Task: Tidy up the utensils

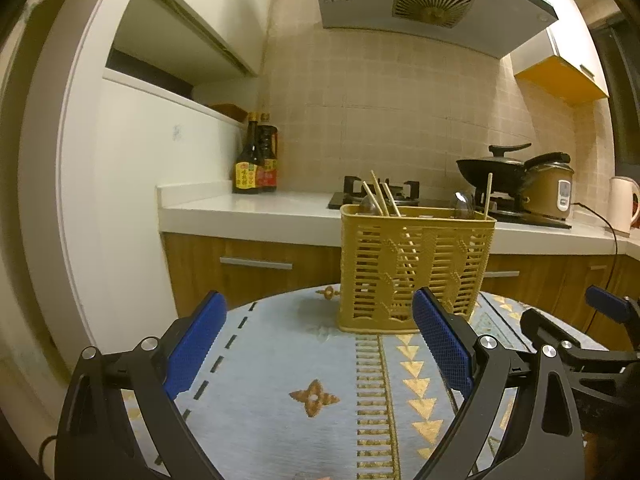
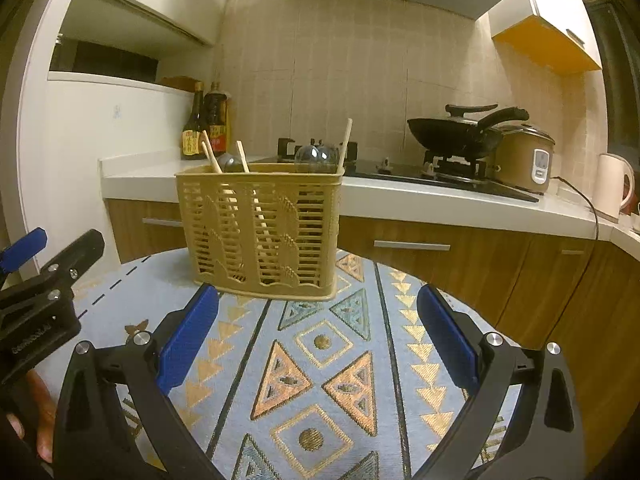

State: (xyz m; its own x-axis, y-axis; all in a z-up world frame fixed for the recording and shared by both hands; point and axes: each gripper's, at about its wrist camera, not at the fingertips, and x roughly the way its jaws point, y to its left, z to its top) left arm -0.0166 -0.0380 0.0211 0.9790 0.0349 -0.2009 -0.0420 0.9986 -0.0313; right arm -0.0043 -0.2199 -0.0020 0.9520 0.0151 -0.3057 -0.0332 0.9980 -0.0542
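Note:
A tan slatted plastic utensil basket (image 1: 414,268) stands on the patterned cloth of the round table (image 1: 280,360); it also shows in the right wrist view (image 2: 260,228). Wooden chopsticks (image 1: 380,198) and spoon bowls (image 1: 462,202) stick out of its top; the right wrist view shows the chopsticks (image 2: 344,144) and spoons (image 2: 316,155) too. My left gripper (image 1: 320,308) is open and empty, just short of the basket. My right gripper (image 2: 318,308) is open and empty, in front of the basket. No loose utensil shows on the cloth.
Behind the table runs a kitchen counter (image 1: 248,208) with sauce bottles (image 1: 256,160), a gas stove with a black wok (image 2: 456,132), a rice cooker (image 2: 526,158) and a kettle (image 2: 614,186). The right gripper's body shows at the left view's right edge (image 1: 568,344).

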